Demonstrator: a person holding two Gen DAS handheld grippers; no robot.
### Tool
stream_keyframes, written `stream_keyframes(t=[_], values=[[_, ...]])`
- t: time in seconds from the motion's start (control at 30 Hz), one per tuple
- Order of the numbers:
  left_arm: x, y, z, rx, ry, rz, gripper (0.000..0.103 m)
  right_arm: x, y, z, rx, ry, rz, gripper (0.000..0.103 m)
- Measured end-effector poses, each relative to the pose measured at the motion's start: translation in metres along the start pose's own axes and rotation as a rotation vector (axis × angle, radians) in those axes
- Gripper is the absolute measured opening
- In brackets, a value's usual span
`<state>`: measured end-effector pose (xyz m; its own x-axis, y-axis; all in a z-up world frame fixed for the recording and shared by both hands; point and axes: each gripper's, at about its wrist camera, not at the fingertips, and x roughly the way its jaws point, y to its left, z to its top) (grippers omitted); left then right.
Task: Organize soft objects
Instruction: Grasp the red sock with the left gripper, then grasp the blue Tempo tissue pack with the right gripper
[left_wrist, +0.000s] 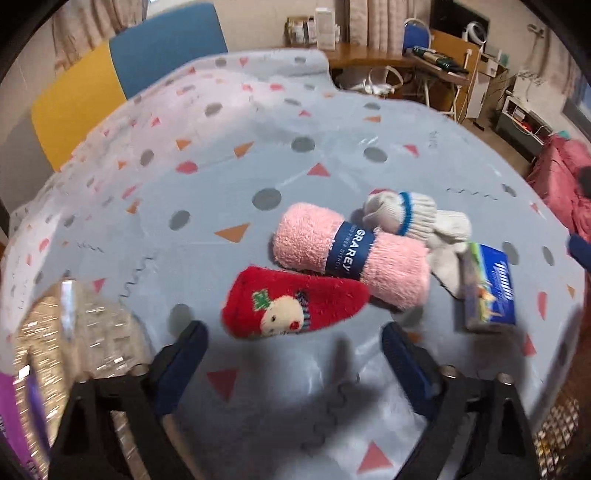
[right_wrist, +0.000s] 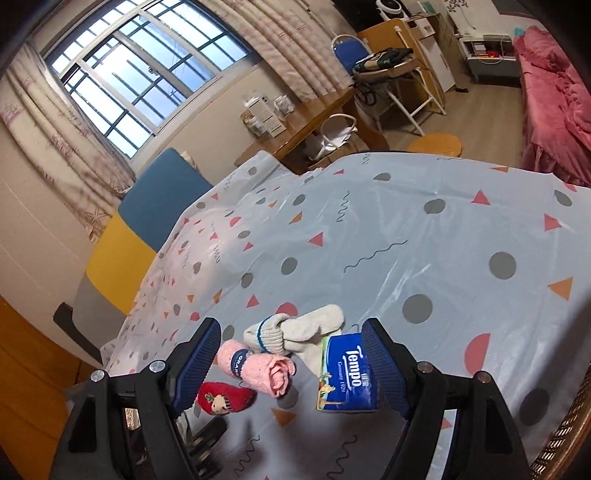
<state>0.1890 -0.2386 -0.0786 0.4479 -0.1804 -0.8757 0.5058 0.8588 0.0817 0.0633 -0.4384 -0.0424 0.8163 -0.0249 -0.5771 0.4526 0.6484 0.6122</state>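
Lying on a table covered by a pale blue tablecloth (left_wrist: 229, 184) patterned with dots and triangles are four soft things in a loose cluster. Seen from the left wrist, the red sock (left_wrist: 291, 301) with a stitched face sits nearest, just above the left gripper (left_wrist: 293, 338), whose jaws stand wide apart with nothing between them. At one o'clock from the sock, touching it, lies a rolled pink towel (left_wrist: 351, 254) with a dark blue paper band. A white knitted glove (left_wrist: 413, 218) with a blue stripe rests against the towel's far end, at one o'clock again. At three o'clock from the towel stands a blue tissue pack (left_wrist: 489, 291), overlapping the glove's edge.

From the right wrist, the right gripper (right_wrist: 291, 363) hovers over the same cluster with its jaws apart and clamped on nothing; the tissue pack (right_wrist: 345, 373) appears just inside its right finger, though contact cannot be judged, and the towel (right_wrist: 258, 365) near its left finger. A yellow and blue chair (right_wrist: 147, 221) stands at the table's far side at ten o'clock.
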Motion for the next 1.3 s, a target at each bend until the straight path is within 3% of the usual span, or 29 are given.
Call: stream_keyframes(t=[0.17,0.2,0.23,0.3,0.37,0.47,0.73,0.87,0.97,1.1,1.3], values=[[0.029,0.005,0.009,-0.042,0.017,0.010,0.101,0.004,0.000,-0.001,0.005,0.024,0.019,0.080],[0.033,0.007,0.009,-0.058,0.021,0.005,0.096,0.004,0.000,-0.002,0.002,0.026,0.019,0.080],[0.036,0.008,0.009,-0.067,0.025,0.009,0.083,0.005,0.001,-0.002,-0.002,0.030,0.019,0.080],[0.041,0.009,0.009,-0.077,0.036,-0.008,0.072,0.007,0.004,-0.003,-0.015,0.040,0.023,0.080],[0.036,0.006,0.005,-0.052,0.013,-0.028,0.052,0.008,0.007,-0.004,-0.031,0.047,0.018,0.080],[0.020,0.000,-0.006,0.001,-0.015,-0.046,0.039,0.008,0.009,-0.005,-0.049,0.045,0.014,0.080],[-0.016,-0.027,-0.071,0.166,-0.088,-0.082,0.035,0.012,0.001,-0.004,-0.004,0.063,0.000,0.080],[-0.015,-0.020,-0.093,0.143,-0.080,-0.077,0.035,0.014,0.000,-0.004,-0.002,0.078,-0.003,0.080],[-0.013,-0.008,-0.091,0.061,-0.050,-0.139,0.030,0.021,-0.003,-0.003,0.012,0.131,0.003,0.080],[-0.012,-0.007,-0.093,0.064,-0.053,-0.138,0.029,0.041,-0.002,-0.002,-0.037,0.238,-0.157,0.080],[-0.021,-0.002,-0.093,0.024,-0.019,-0.215,0.032,0.092,0.000,-0.006,-0.143,0.373,-0.347,0.079]])
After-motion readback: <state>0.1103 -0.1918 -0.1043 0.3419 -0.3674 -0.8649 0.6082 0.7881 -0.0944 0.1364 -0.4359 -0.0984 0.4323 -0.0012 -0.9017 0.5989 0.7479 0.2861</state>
